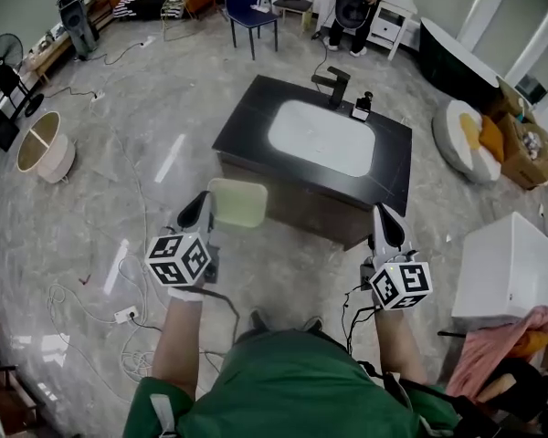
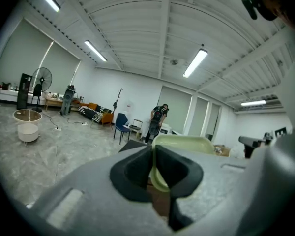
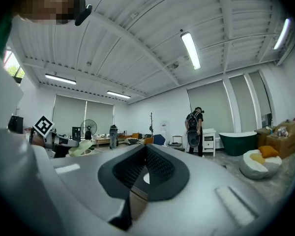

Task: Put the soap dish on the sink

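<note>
The pale green soap dish (image 1: 237, 202) is held by its near edge in my left gripper (image 1: 207, 210), which is shut on it, in front of the dark vanity. In the left gripper view the soap dish (image 2: 184, 144) sticks up from between the black pads (image 2: 135, 173). The sink (image 1: 321, 137) is a white oval basin set in a black countertop (image 1: 247, 117), with a black faucet (image 1: 333, 84) at its back. My right gripper (image 1: 385, 224) hangs near the vanity's front right corner, jaws shut with nothing between them. In the right gripper view its pads (image 3: 157, 168) meet.
A small dark object (image 1: 361, 108) stands beside the faucet. A person (image 1: 356, 7) stands beyond the vanity near a white cabinet. A white box (image 1: 511, 267) sits at right, a round bin (image 1: 44, 146) at left. Cables (image 1: 119, 313) lie on the floor.
</note>
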### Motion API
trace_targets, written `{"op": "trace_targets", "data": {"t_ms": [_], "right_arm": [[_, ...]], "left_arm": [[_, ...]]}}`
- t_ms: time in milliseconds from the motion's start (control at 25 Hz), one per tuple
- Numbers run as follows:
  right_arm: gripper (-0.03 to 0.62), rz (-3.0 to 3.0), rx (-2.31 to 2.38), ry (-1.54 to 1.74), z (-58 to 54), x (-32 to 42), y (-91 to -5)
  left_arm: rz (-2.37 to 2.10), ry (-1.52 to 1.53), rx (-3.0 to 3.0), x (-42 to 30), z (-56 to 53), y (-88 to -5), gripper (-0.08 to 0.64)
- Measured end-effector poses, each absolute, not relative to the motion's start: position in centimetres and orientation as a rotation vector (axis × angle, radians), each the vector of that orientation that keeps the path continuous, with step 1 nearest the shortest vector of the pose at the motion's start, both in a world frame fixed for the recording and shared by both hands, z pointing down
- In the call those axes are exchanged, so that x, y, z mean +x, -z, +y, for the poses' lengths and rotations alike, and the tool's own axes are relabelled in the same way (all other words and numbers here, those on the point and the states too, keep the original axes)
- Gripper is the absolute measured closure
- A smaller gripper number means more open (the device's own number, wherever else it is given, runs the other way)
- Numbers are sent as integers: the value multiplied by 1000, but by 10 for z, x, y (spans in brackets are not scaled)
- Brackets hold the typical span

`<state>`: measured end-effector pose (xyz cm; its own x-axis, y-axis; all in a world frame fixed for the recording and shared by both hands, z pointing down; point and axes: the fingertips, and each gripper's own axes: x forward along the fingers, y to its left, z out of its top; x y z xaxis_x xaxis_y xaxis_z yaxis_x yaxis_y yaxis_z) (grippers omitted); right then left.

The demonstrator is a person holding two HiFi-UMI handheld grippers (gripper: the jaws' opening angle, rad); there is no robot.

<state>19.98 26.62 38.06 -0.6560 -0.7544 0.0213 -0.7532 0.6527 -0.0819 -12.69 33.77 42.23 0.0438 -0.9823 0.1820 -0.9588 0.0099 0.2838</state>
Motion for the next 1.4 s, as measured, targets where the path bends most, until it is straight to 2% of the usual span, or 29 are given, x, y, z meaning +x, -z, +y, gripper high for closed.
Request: {"op": "trace_targets", "data": {"t_ms": [280, 640, 1400], "right_arm": [[594, 2863, -1310, 110, 281, 140, -382], [594, 2864, -1381, 150, 272, 136, -398], [594, 2907, -1203, 227, 105, 109, -406]], "left_arm": [[-1941, 126, 2010, -181, 352, -431, 541], [-1843, 111, 2041, -174, 331, -451, 541], [-1921, 61, 1963, -178, 192, -447, 542]]}}
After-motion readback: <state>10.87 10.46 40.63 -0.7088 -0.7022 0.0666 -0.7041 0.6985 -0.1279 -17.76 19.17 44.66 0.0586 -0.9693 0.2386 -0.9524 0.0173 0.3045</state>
